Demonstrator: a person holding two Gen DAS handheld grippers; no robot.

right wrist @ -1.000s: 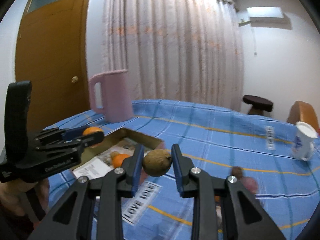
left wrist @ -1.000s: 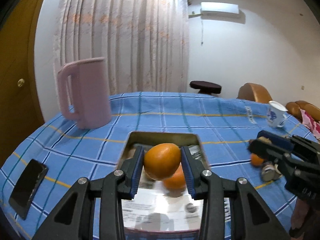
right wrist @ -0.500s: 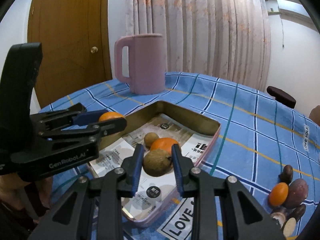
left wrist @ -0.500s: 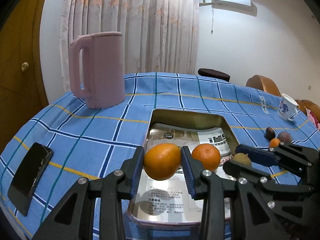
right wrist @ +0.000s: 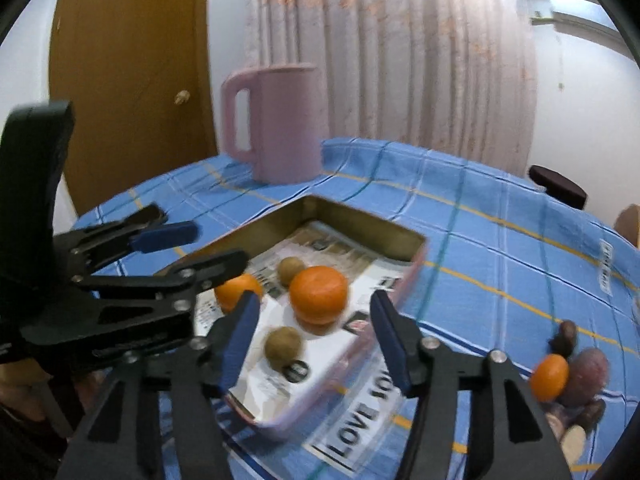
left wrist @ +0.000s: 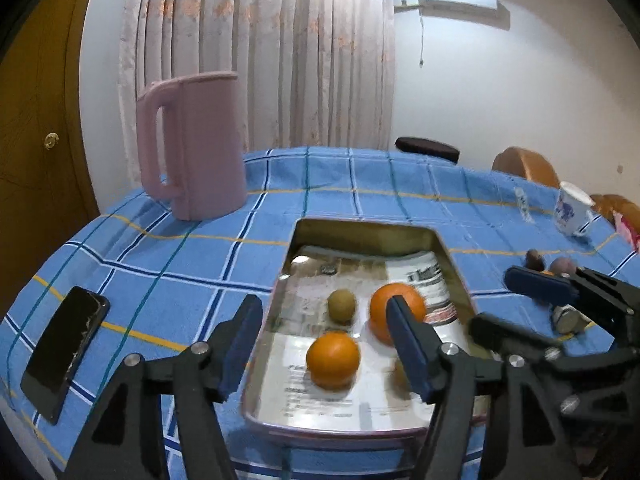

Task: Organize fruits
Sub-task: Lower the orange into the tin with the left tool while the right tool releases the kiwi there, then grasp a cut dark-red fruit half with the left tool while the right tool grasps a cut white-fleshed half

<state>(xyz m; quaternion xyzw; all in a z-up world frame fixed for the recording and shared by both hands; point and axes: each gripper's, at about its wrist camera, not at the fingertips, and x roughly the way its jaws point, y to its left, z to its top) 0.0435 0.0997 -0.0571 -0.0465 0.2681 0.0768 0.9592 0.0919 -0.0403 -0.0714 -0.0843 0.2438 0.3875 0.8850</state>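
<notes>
- Blue checked tablecloth (left wrist: 200,264) covers the table; black phone (left wrist: 64,350) lies near the left edge in the left wrist view.
- Paper-lined metal tray (left wrist: 364,228) sits mid-table, holding two oranges, near orange (left wrist: 333,359) and far orange (left wrist: 394,310), plus two brown fruits (right wrist: 283,345) (left wrist: 342,306).
- Loose fruits: small orange (right wrist: 549,376) and dark fruits (right wrist: 586,372), well right of the tray.
- Further back: pink jug (left wrist: 192,144), white mug (left wrist: 570,210), curtain (left wrist: 260,52), wooden door (right wrist: 132,80).
- Left gripper (left wrist: 324,336) points down over the tray, jaws opening, nothing clamped; near orange lies below between them.
- Right gripper (right wrist: 314,332) tilts down over the tray, jaws opening, empty; brown fruit rests on the paper below.
</notes>
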